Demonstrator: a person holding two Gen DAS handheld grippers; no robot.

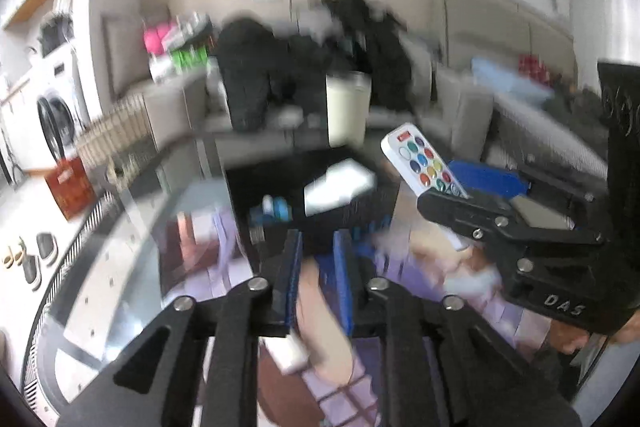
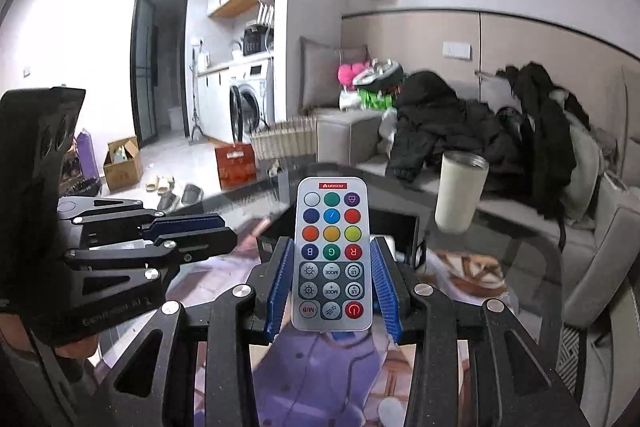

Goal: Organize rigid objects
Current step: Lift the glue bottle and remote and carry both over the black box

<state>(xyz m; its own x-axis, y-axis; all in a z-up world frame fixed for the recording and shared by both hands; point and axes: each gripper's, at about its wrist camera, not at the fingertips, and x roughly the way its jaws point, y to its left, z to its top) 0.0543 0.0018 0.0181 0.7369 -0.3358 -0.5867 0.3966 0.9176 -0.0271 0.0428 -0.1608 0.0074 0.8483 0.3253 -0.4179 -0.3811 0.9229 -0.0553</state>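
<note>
Right wrist view, at 9 o'clock: the left gripper point(image 2: 224, 231) reaches in sideways, its two dark fingers lying close together with nothing seen between them; it looks to be kept out of the way while the other hand carries.
Right wrist view, centre: the remote point(image 2: 331, 253), white with rows of coloured buttons, sits lengthwise between the blue pads point(image 2: 280, 287) of the right gripper point(image 2: 332, 287). The jaws are closed on its long edges, low on the body, so the button face stays up and most of it stands clear toward 12 o'clock.
Behind the remote: a black box point(image 2: 400, 227) sits on the glass table point(image 2: 500, 239); judged from the task, it is the likely home for the remote.
At 2 o'clock: a cream tumbler point(image 2: 460, 191) stands upright on the table, near the box but apart from it.
Left wrist view, bottom centre: badly blurred. The left gripper point(image 1: 316, 267) shows a narrow gap between its blue pads; whether anything is held there I cannot tell for certain, though nothing rigid appears in it.
Left wrist view, at 3 o'clock: the remote point(image 1: 422, 159) juts up and leftward from the right gripper point(image 1: 460, 199), above the box point(image 1: 320, 187).
Step in hand: carrying the remote toward the box, by my judgement.
</note>
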